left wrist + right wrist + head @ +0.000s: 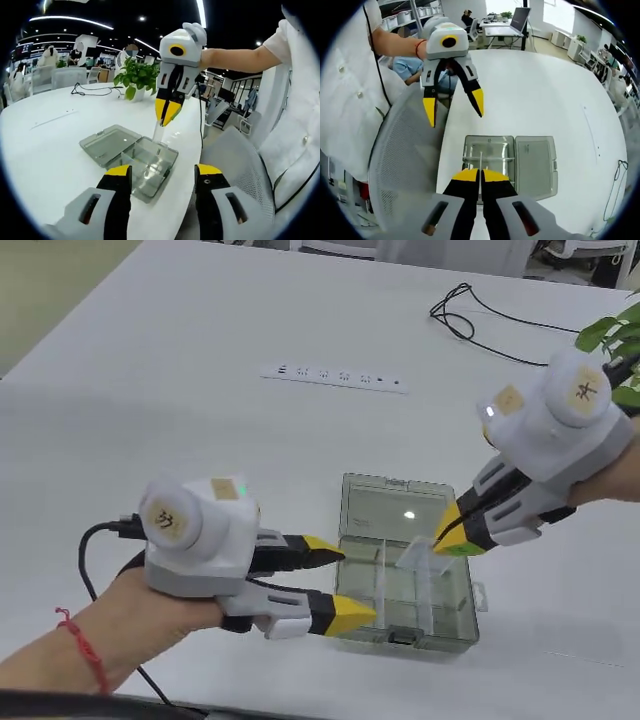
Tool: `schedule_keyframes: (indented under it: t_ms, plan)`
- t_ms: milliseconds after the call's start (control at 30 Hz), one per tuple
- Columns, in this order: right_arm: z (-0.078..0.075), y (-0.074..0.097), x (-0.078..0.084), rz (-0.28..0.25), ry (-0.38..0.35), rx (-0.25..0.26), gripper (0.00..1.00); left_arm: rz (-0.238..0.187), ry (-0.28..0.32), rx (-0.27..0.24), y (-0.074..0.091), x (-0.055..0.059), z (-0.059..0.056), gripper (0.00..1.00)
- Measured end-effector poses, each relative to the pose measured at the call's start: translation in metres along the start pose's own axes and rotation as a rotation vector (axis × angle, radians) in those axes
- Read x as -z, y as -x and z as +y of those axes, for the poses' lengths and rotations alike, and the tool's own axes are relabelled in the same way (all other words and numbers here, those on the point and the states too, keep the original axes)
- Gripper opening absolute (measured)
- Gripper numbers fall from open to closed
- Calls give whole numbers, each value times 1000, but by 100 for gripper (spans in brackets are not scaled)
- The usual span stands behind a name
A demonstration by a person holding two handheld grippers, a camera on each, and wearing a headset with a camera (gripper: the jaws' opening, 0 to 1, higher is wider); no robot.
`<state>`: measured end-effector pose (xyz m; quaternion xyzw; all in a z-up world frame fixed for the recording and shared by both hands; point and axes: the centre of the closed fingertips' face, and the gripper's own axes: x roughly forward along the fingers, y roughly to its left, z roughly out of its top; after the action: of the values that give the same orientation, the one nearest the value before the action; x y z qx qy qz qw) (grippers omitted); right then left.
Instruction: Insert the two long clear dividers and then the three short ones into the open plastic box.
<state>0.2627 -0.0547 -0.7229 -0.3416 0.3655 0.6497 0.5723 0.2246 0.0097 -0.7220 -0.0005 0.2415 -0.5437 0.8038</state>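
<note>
Two grippers are hovering in the head view: the right gripper (447, 537) pinching a clear divider (418, 556) over the open box (385, 505), the left gripper (338, 585) spread beside it. Left gripper view: the divider is hanging down toward the box. Right gripper view: the jaws are clamping its top edge, seemingly the right hold for something light, stiff and slick.

1. The box (405, 632) lies on the table (150, 390), its lid (390, 505) flat behind the tray.
2. The left gripper (355, 583) is at the box's left edge.
3. The right gripper (445, 540) is above the box's right part, pinching a divider (420, 556) over the tray.
4. A power strip (333, 376) lies well behind the box.
5. A cable (470, 315) and a plant (615, 340) are behind the box, to its right.
</note>
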Motion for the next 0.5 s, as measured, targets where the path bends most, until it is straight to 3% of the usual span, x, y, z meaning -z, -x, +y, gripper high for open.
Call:
schedule_keyframes:
  t_ms: [267,500]
  plan:
    - [-3,-18,6,25,3,26,3,26,-3,-33,8,13,7,64]
    - [-5,-29,10,41,7,28,3,49,4,-49,12,24,10,71]
